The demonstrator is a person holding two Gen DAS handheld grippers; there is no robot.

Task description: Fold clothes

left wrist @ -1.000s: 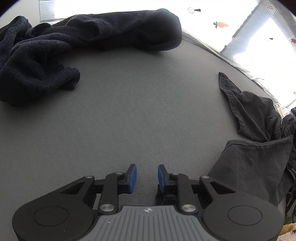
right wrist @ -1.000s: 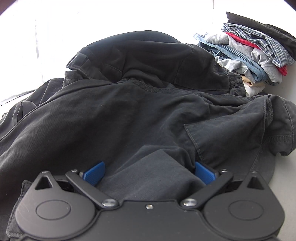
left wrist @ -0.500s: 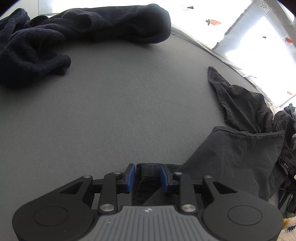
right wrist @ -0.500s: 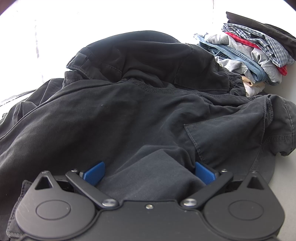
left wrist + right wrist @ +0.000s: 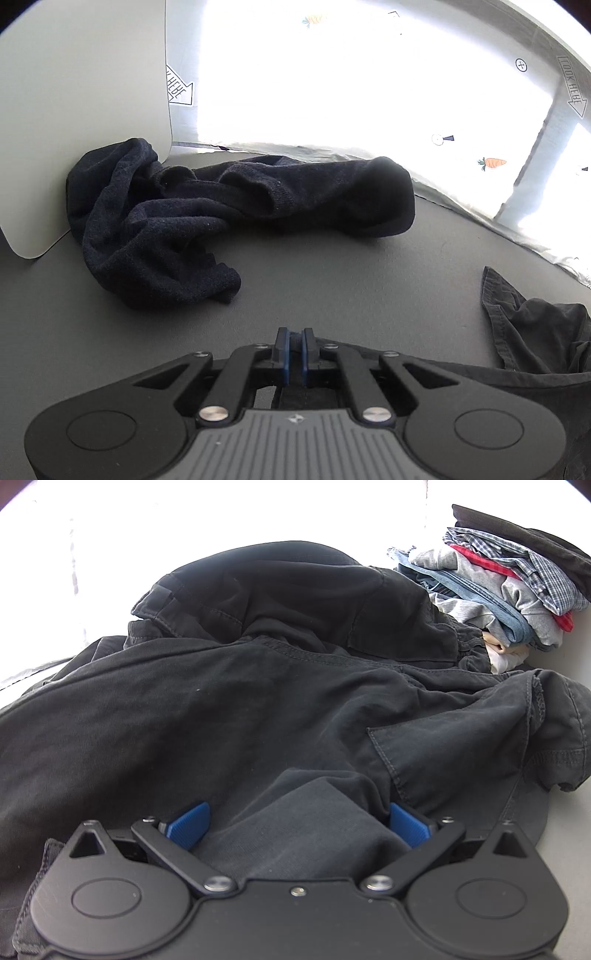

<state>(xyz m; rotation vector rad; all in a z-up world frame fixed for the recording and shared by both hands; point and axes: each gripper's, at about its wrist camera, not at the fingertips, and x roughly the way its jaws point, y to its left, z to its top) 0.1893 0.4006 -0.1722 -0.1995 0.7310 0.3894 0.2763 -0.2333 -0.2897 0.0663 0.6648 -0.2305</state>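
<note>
My left gripper [image 5: 294,341] is shut on an edge of the black trousers [image 5: 535,332], low over the grey table; the cloth trails off to the right behind it. In the right wrist view the same black trousers [image 5: 258,709] lie crumpled and fill most of the frame. My right gripper [image 5: 299,823] is open, its blue pads [image 5: 190,823] spread wide, with a fold of the dark cloth lying between them.
A dark navy knitted garment [image 5: 207,214] lies bunched at the far left of the grey table [image 5: 332,288], against a white panel [image 5: 81,110]. A stack of folded clothes [image 5: 509,590] stands at the back right.
My left gripper has closed on the trouser edge and lifted and tilted up, so the navy garment now sits mid-frame. The right gripper has not moved.
</note>
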